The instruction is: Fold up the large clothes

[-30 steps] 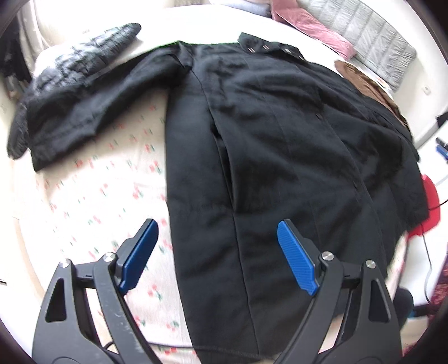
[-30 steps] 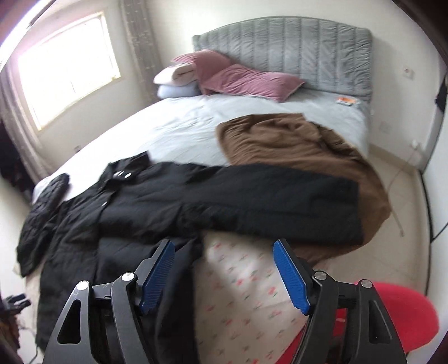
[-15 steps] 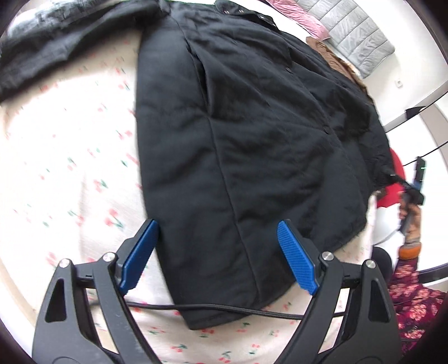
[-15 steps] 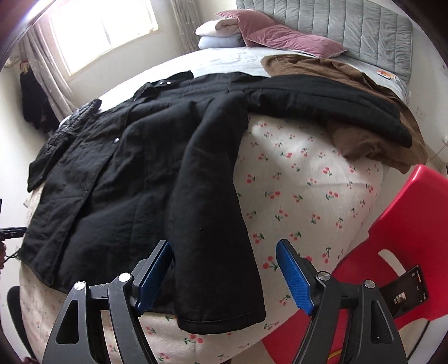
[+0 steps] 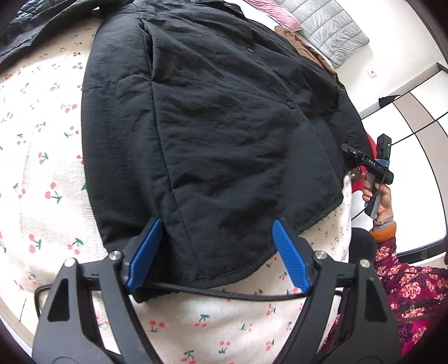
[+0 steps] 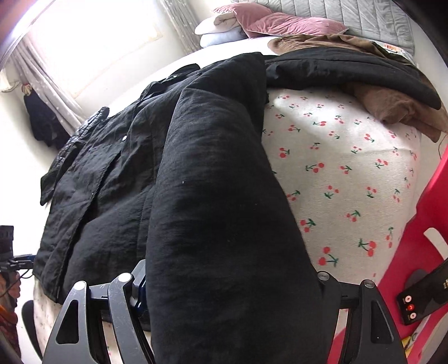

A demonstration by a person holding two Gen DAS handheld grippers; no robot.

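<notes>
A large black coat (image 5: 212, 117) lies spread on a cherry-print sheet (image 5: 42, 173). My left gripper (image 5: 217, 252) is open, its blue pads (image 5: 291, 260) standing on either side of the coat's bottom hem. In the right wrist view the coat (image 6: 212, 212) fills the middle, with a folded-in front edge or sleeve running down between the fingers of my right gripper (image 6: 226, 282). The fabric hides both right pads, and the fingers stand wide apart around it. The right gripper also shows in the left wrist view (image 5: 372, 165), held in a hand at the coat's far corner.
A black cable (image 5: 238, 294) runs across the sheet just below the hem. A brown garment (image 6: 392, 103) and pink pillows (image 6: 294, 25) lie toward the headboard. A red plastic chair (image 6: 431, 224) with a phone stands at the bed's right edge. Another dark garment (image 5: 33, 19) lies top left.
Both grippers moved down and forward to the coat's lower edge. The left pads now straddle the hem. The right fingers now have fabric between them, which covers the pads.
</notes>
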